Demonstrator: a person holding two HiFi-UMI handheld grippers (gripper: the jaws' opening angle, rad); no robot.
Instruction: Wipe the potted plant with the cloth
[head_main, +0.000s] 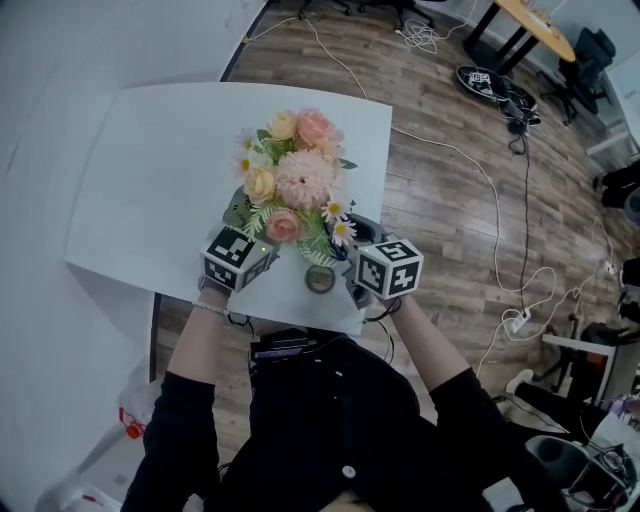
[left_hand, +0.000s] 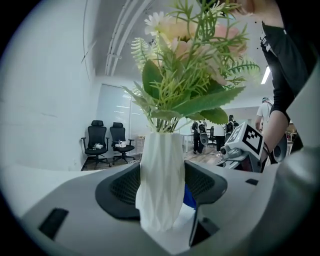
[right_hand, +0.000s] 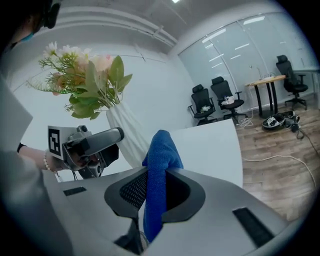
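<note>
Blue cloth (right_hand: 160, 150), soft and limp, sits pinched in the right gripper (right_hand: 157, 192), while the left gripper (left_hand: 162, 187) clasps the probably top-heavy potted plant (left_hand: 160, 160) low down.

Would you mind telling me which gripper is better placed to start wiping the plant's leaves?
Right: the right gripper pinches the blue cloth close beside the white vase, while the left gripper is clamped around that vase, steadying it.
</note>
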